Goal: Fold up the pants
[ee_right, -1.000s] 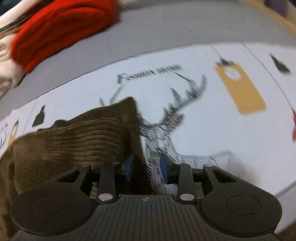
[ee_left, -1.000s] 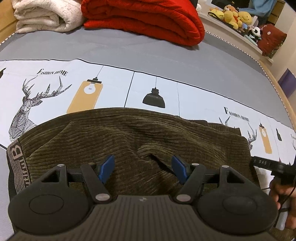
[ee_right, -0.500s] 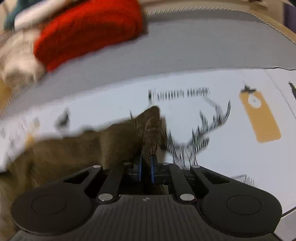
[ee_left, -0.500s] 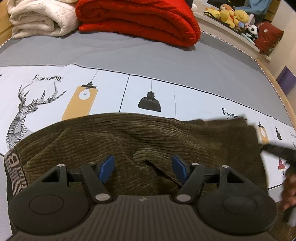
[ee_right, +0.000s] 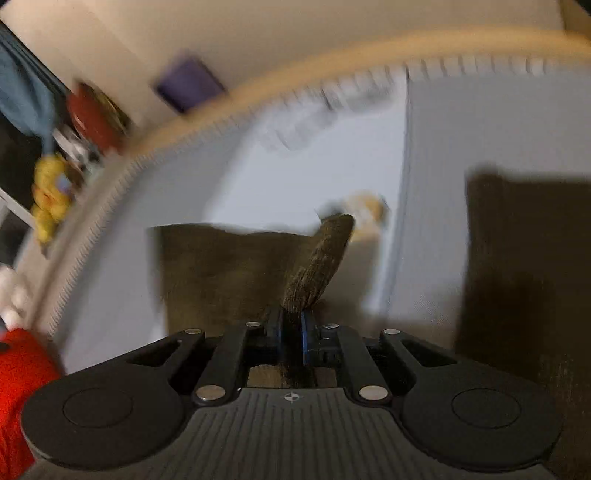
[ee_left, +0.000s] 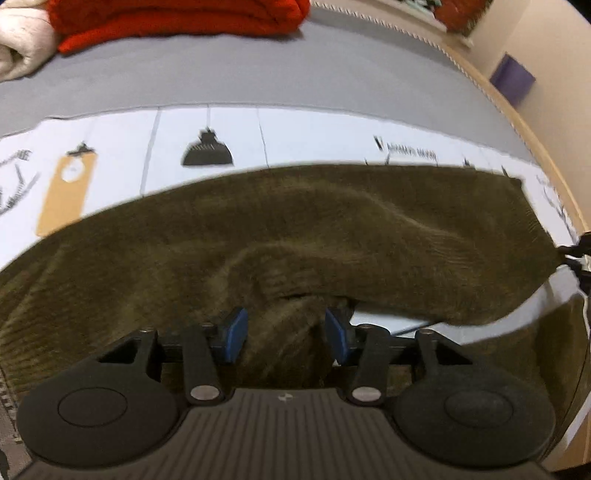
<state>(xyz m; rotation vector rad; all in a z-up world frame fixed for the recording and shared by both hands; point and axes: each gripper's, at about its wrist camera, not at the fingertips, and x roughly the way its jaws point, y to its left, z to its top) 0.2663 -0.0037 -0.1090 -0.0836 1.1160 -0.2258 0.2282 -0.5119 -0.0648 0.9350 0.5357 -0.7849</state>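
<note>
Olive-brown corduroy pants [ee_left: 295, 229] lie across the printed sheet [ee_left: 303, 133] on the bed. My left gripper [ee_left: 284, 328] points down into them, and its jaws are closing around a raised fold of the fabric between the blue pads [ee_left: 234, 328]. At the right edge of the left wrist view, my right gripper [ee_left: 576, 254] holds the pants' end lifted off the sheet. In the blurred right wrist view my right gripper [ee_right: 291, 332] is shut on that end, and a corner of the pants [ee_right: 321, 258] sticks up from the pads.
A folded red blanket [ee_left: 177, 18] and a cream blanket [ee_left: 18, 48] lie at the far side of the bed. The bed's padded rim [ee_left: 517, 122] curves along the right. Plush toys [ee_right: 48, 199] and a purple box [ee_right: 188, 85] stand beyond it.
My right gripper shut on the pants' end, then rolled and swept it up and sideways, stretching the fabric. My left gripper sank into the cloth and its jaws narrowed around a fold.
</note>
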